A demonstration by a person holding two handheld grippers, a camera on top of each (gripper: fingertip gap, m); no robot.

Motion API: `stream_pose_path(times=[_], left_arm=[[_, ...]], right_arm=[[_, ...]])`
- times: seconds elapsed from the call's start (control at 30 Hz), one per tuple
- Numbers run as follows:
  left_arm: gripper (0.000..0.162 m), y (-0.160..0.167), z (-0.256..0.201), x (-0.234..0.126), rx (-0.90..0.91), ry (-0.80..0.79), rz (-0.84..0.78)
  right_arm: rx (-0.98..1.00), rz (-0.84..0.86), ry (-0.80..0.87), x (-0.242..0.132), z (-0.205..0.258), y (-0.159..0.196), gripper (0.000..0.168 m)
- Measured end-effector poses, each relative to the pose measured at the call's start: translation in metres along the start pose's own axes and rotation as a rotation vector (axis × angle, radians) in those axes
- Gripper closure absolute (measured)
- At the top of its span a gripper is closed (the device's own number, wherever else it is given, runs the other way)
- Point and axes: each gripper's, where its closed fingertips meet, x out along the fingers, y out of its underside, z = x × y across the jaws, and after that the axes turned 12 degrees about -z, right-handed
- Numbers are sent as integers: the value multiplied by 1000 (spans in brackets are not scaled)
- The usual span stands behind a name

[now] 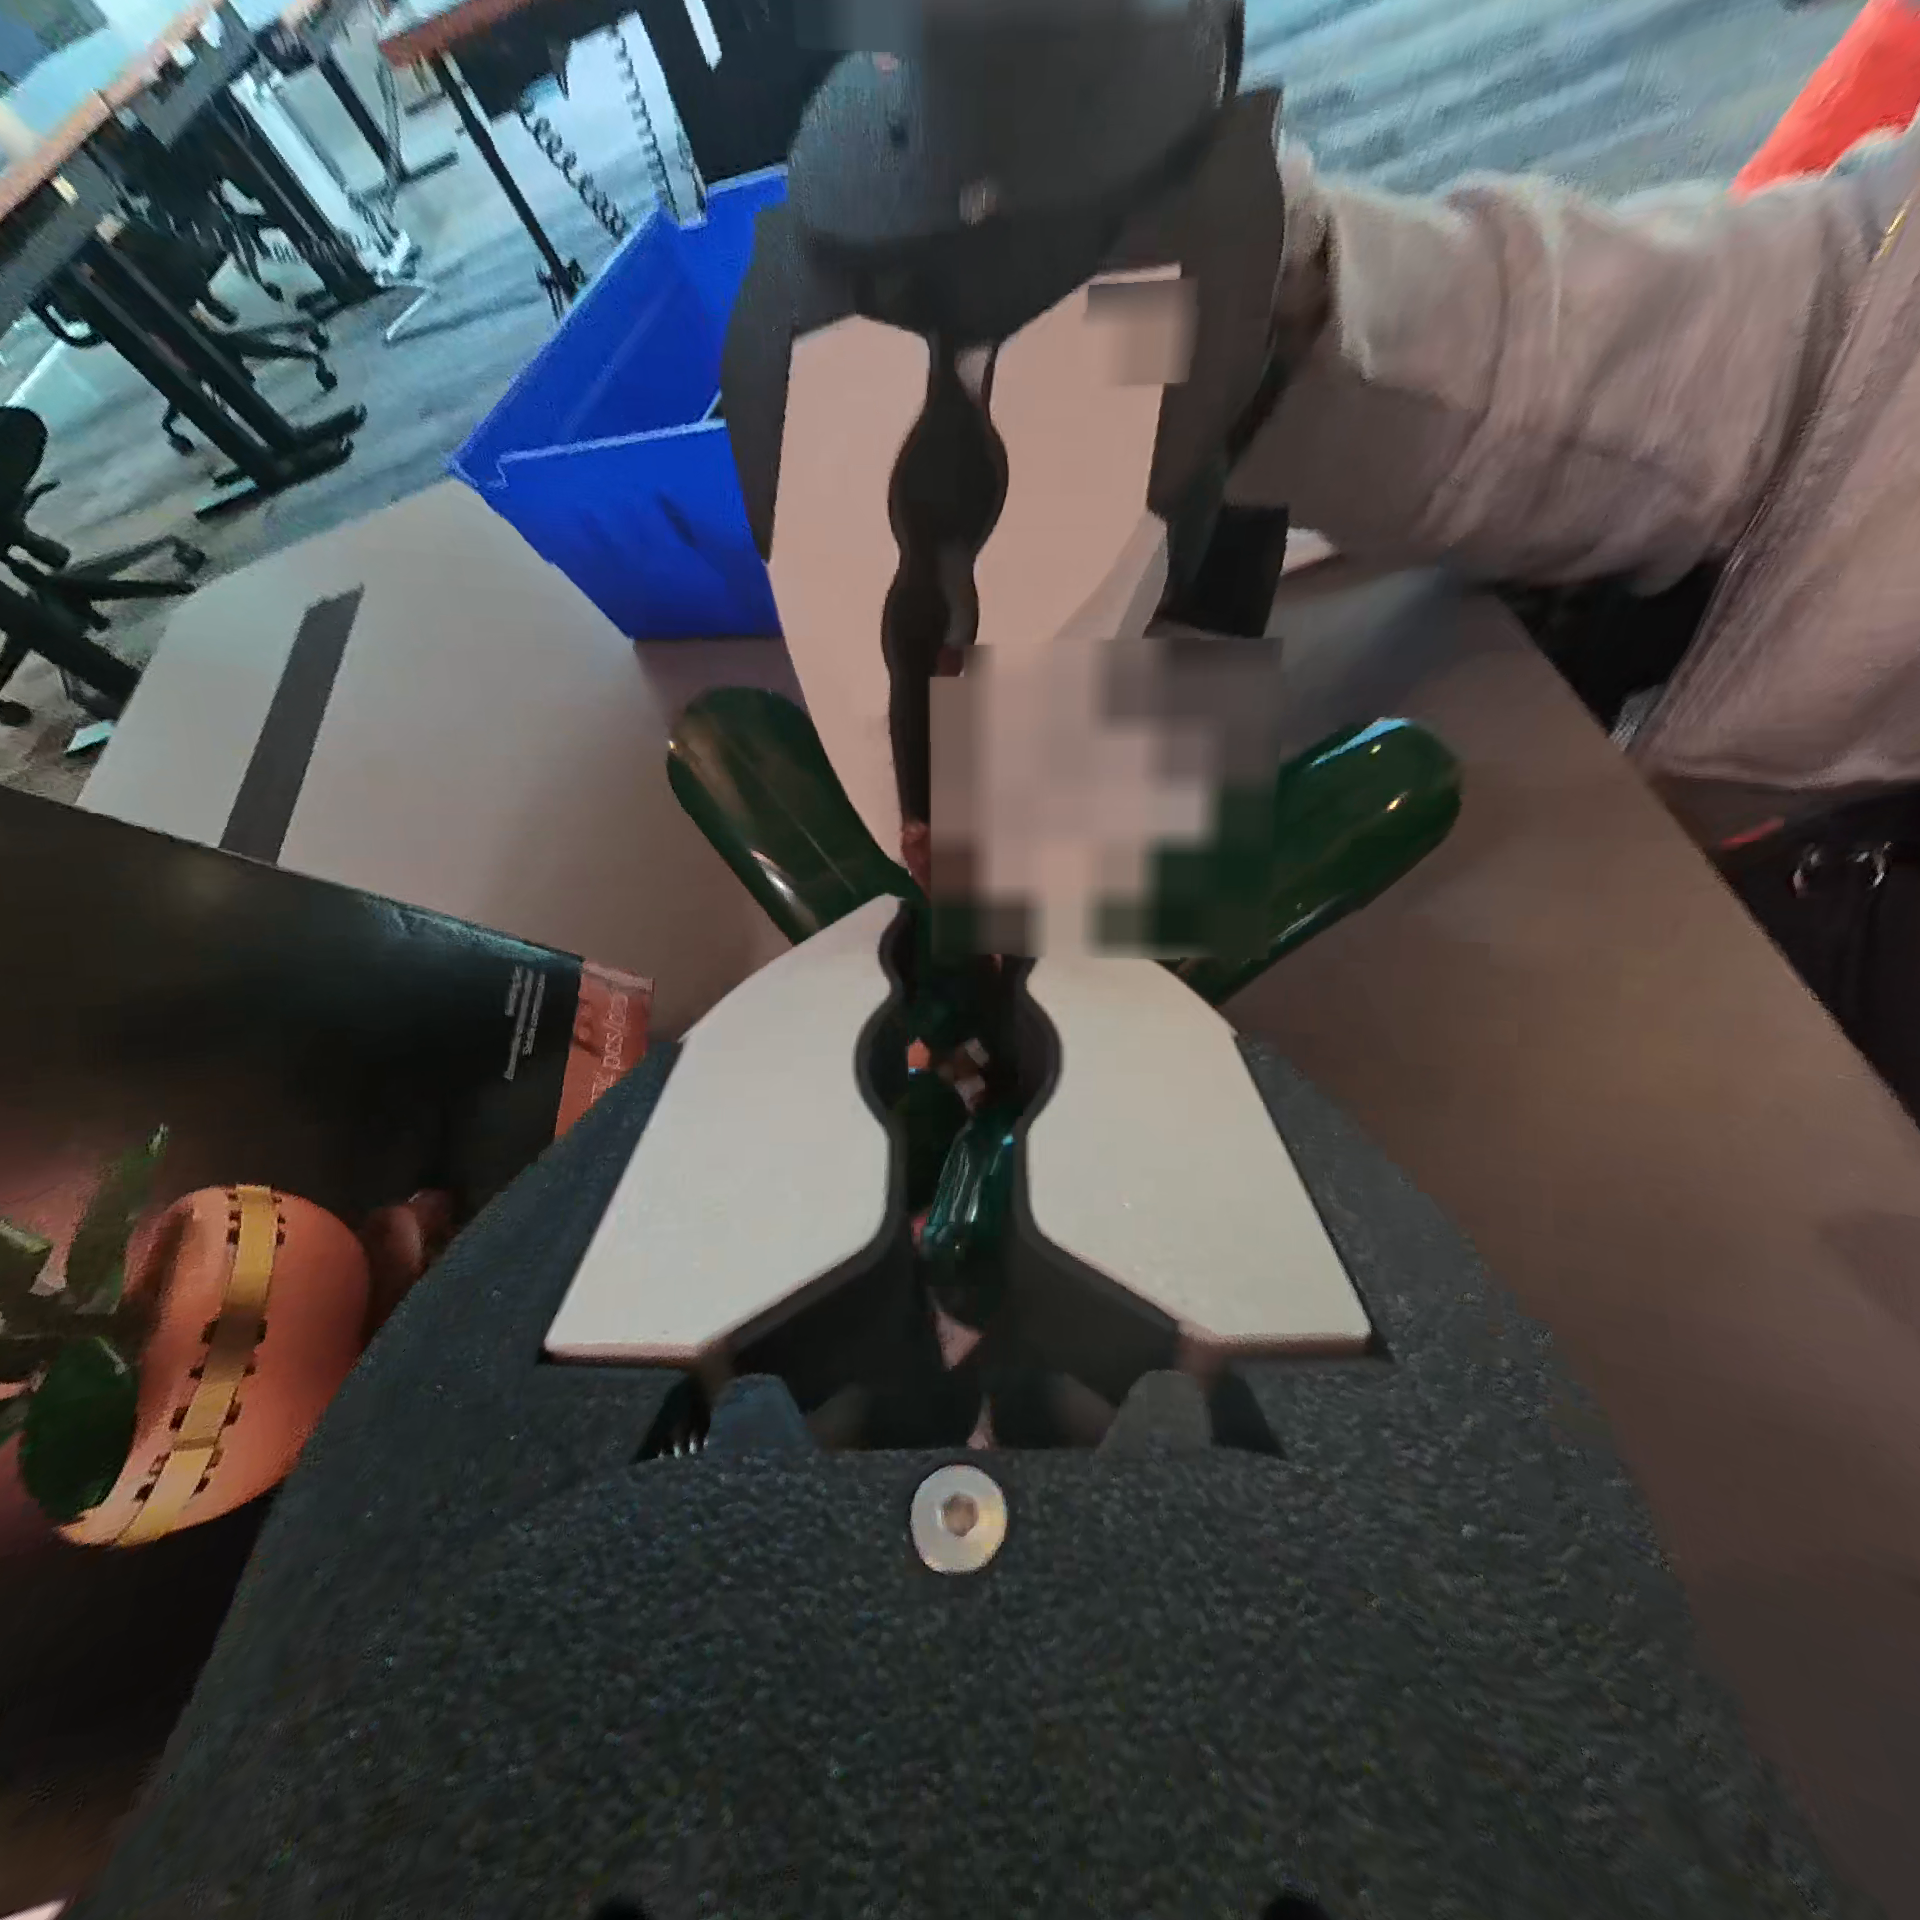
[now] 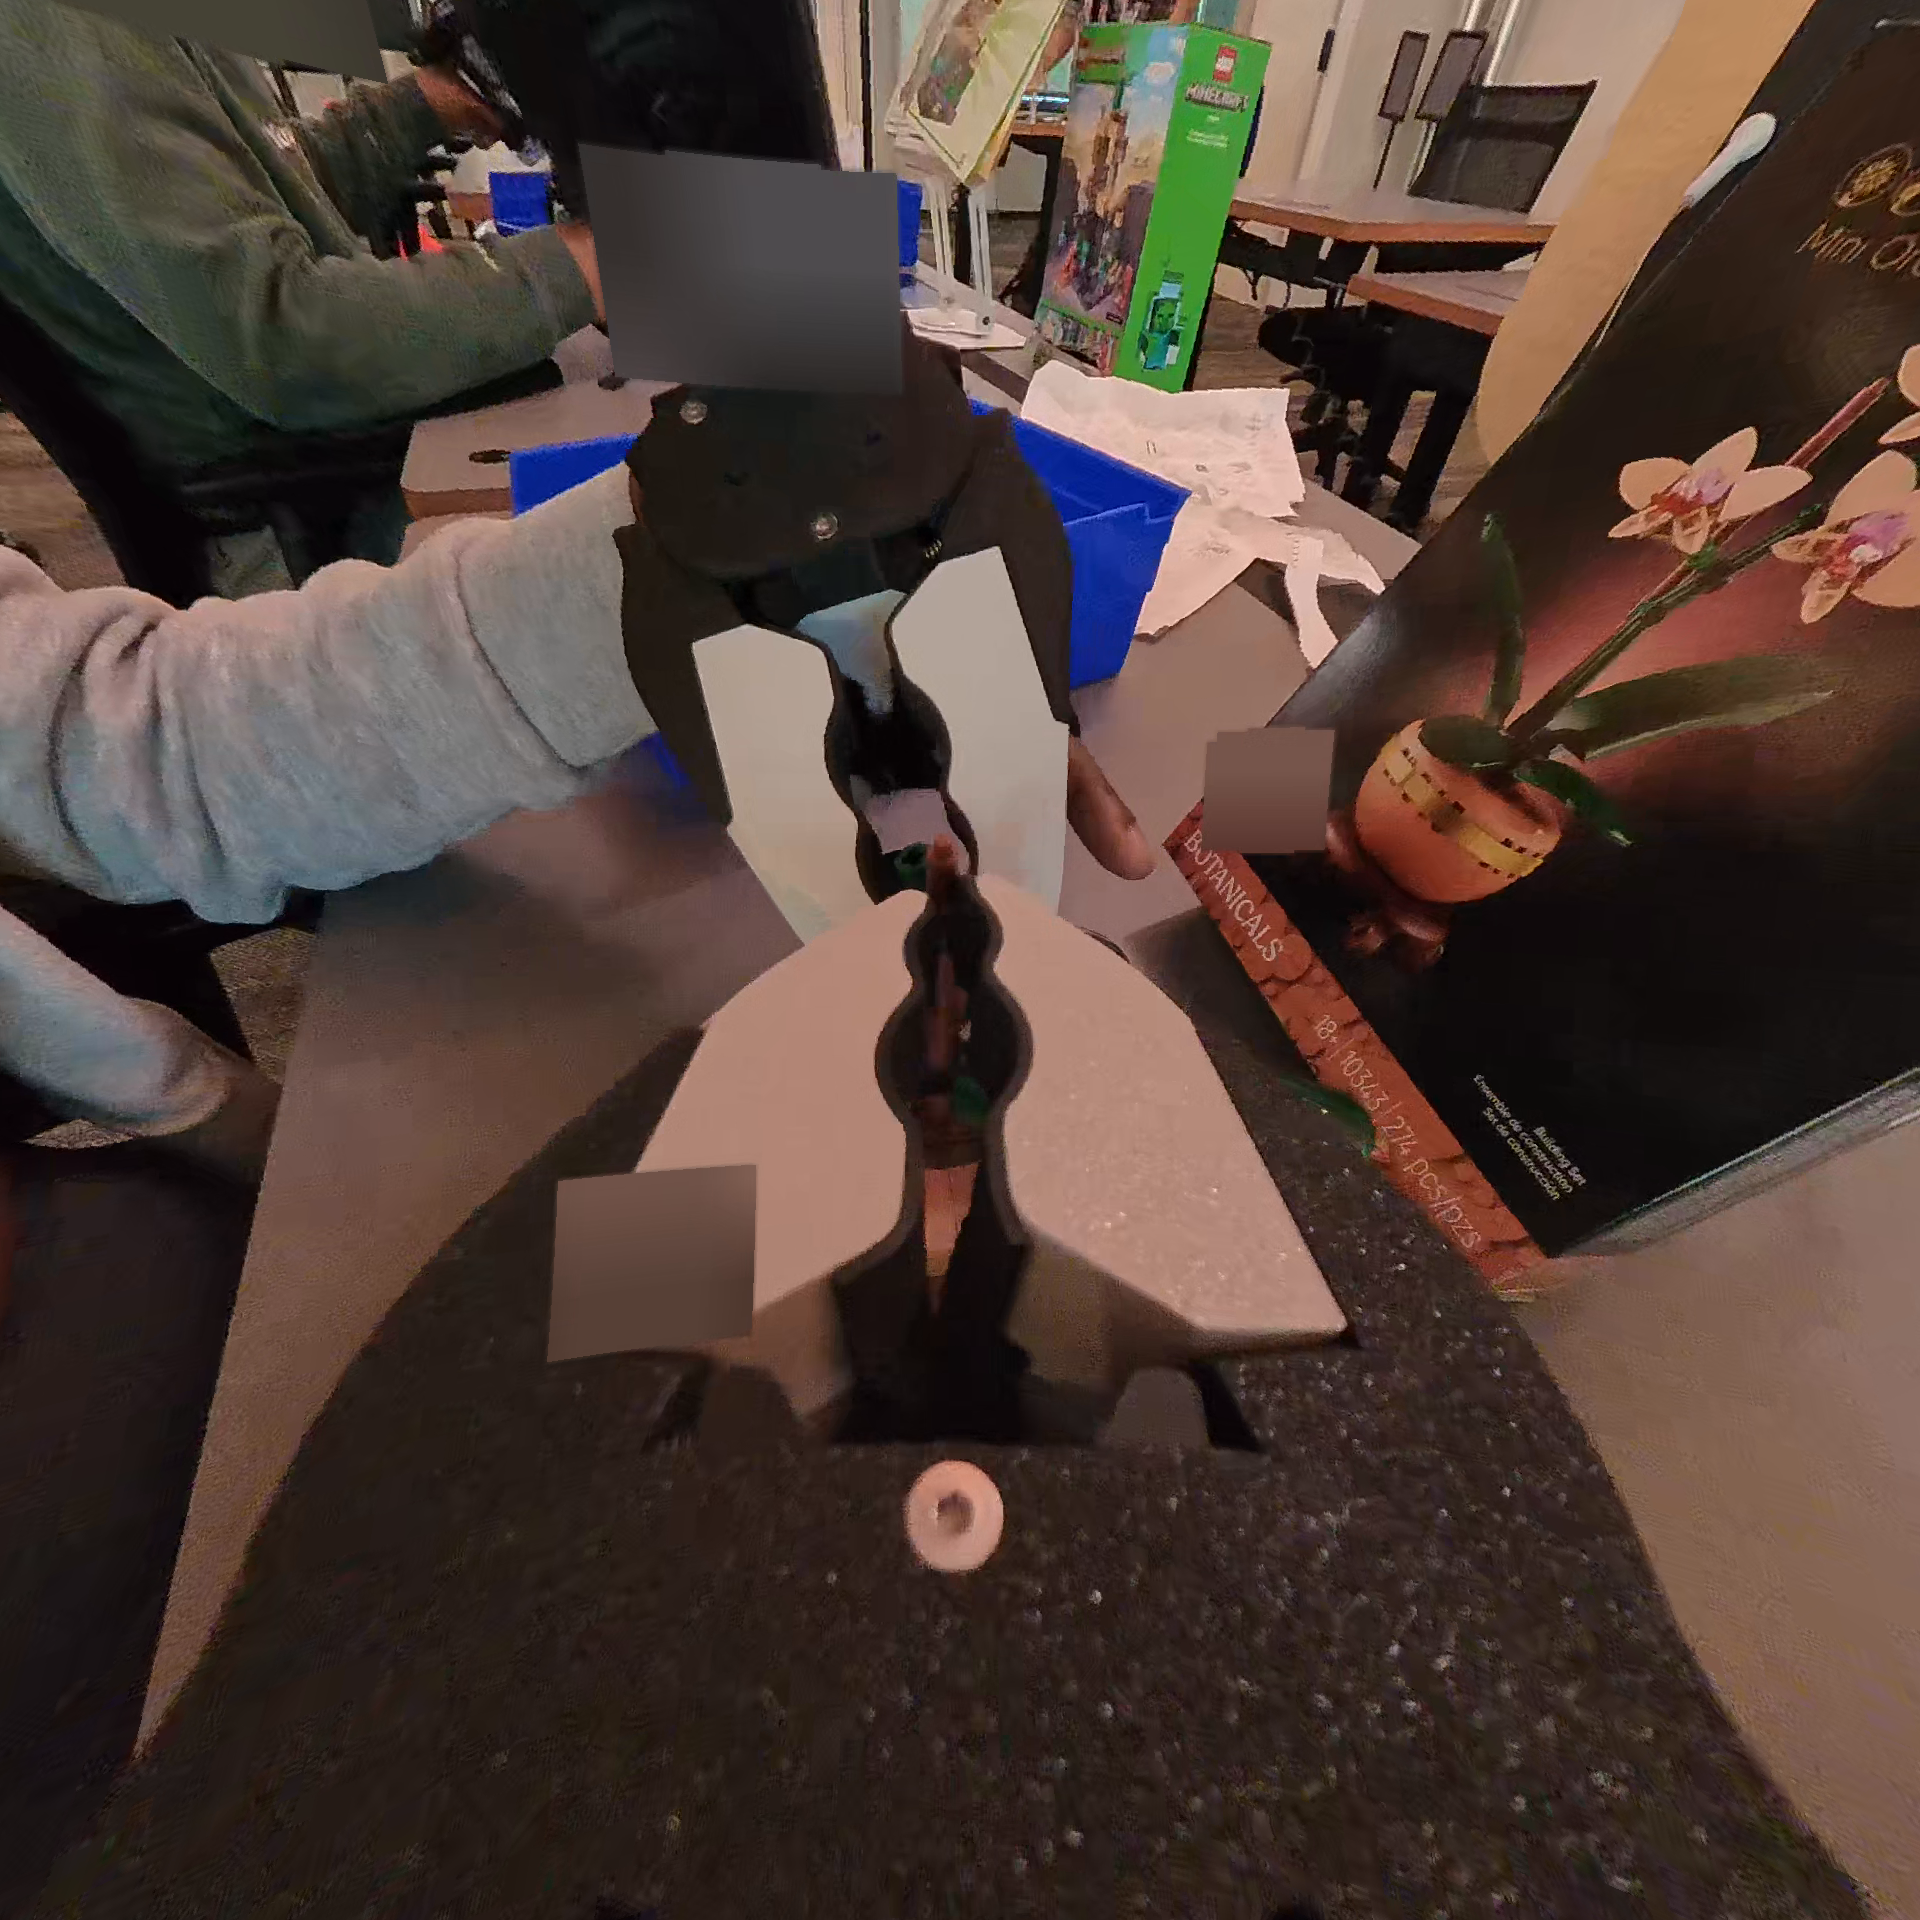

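Both grippers meet tip to tip right over the grey table [image 1: 1455, 1091]. The left gripper [image 1: 951, 997] is pinched nearly closed on a dark green leaf piece [image 1: 966, 1174] – only its own camera shows two big green leaves [image 1: 790, 800] fanning out past the tips. The right gripper [image 2: 945, 914] is clamped on a thin brown stem [image 2: 943, 997]. Only the right view catches the black orchid box [image 2: 1662, 779] fully, beside the table's blue bin [image 2: 1101, 551].
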Motion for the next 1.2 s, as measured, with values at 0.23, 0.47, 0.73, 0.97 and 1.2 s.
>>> stream_pose_path(times=[0.23, 0.47, 0.73, 0.97, 1.2], left_arm=[[154, -4, 0, 1, -44, 14, -51], [154, -1, 4, -1, -105, -27, -32], [154, 1, 8, -2, -136, -58, -6], [155, 3, 9, -3, -176, -44, 22], [153, 7, 10, -3, -125, -31, 76]], right_arm=[[-32, -10, 6, 4, 1, -2, 163], [36, -35, 32, 8, -1, -4, 165], [106, -136, 90, 9, -7, -5, 164], [198, -553, 97, -19, -15, -77, 165], [-52, -295, 273, -68, -11, -96, 164]])
